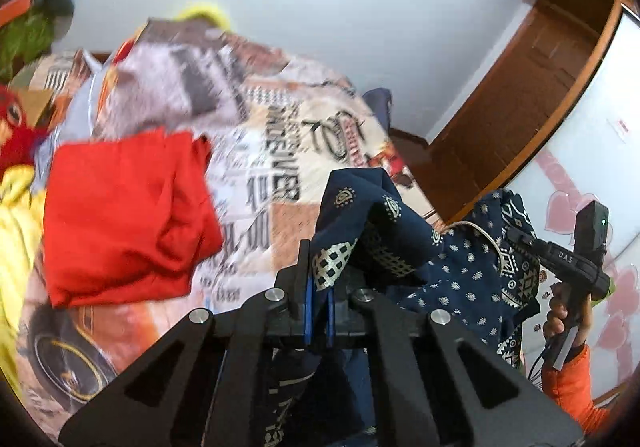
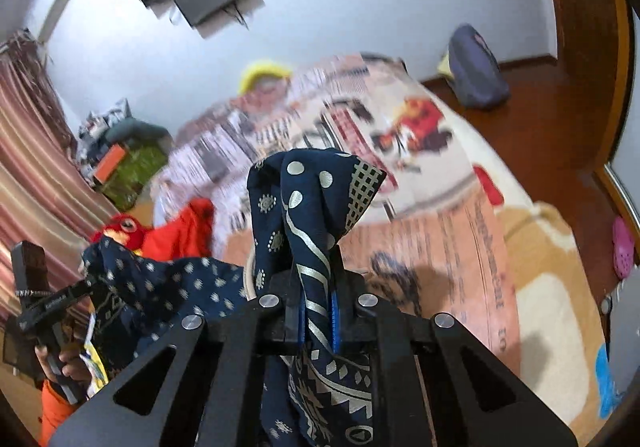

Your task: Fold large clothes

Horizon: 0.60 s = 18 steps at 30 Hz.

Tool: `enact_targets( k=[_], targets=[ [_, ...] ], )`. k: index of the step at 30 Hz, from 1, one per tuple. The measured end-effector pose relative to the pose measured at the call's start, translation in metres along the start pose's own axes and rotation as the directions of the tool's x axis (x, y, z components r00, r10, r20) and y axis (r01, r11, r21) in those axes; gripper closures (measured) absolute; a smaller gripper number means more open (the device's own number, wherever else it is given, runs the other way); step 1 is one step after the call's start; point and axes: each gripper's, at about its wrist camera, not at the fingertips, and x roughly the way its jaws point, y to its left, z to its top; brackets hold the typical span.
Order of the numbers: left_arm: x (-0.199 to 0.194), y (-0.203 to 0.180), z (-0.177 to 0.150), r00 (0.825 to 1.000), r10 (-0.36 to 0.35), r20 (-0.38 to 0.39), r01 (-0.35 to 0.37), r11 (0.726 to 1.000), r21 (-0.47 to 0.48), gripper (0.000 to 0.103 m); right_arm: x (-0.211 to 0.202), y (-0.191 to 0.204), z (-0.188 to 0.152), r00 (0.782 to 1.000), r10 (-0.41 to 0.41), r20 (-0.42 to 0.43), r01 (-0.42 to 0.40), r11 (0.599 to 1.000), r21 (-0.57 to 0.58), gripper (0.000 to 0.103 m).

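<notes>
Two claws, left claw (image 1: 319,289) and right claw (image 2: 316,311), each pinching navy printed garment (image 1: 460,271), bedsheet (image 1: 280,183) lettering blurred.

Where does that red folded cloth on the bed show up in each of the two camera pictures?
Left wrist view: the red cloth fills the left-middle, lying on the printed bedsheet.
Right wrist view: the red cloth is small, left of centre, behind the navy patterned garment.
Shared landmark: the yellow object at the bed's far end, against the wall.
</notes>
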Motion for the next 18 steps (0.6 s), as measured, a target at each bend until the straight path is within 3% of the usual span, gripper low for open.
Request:
enact_targets(
  k=[4, 10, 13, 16, 18],
  targets=[
    [-0.002, -0.011, 0.016, 0.999, -0.017, 0.037, 0.016, 0.999, 0.029, 0.099, 0.005, 0.011, 0.015, 0.999, -0.025, 0.045, 0.027, 0.998, -0.052, 0.095],
    [0.034, 0.006, 0.044, 0.998, 0.054, 0.045, -0.054, 0.999, 0.002, 0.099, 0.045, -0.014, 0.045, 0.998, -0.045, 0.046, 0.045, 0.999, 0.004, 0.095],
    [0.071, 0.031, 0.057, 0.994, 0.112, 0.012, -0.112, 0.994, -0.015, 0.099, 0.074, -0.029, 0.055, 0.997, -0.075, 0.012, 0.075, 0.997, 0.029, 0.095],
    [0.121, 0.061, 0.063, 0.974, 0.217, -0.060, -0.217, 0.976, -0.007, 0.099, 0.107, -0.042, 0.058, 0.992, -0.124, -0.025, 0.125, 0.992, 0.028, 0.095],
    [0.147, 0.079, 0.061, 0.962, 0.248, -0.114, -0.252, 0.968, -0.014, 0.099, 0.133, -0.054, 0.059, 0.983, -0.172, -0.060, 0.174, 0.984, 0.028, 0.095]
  ],
)
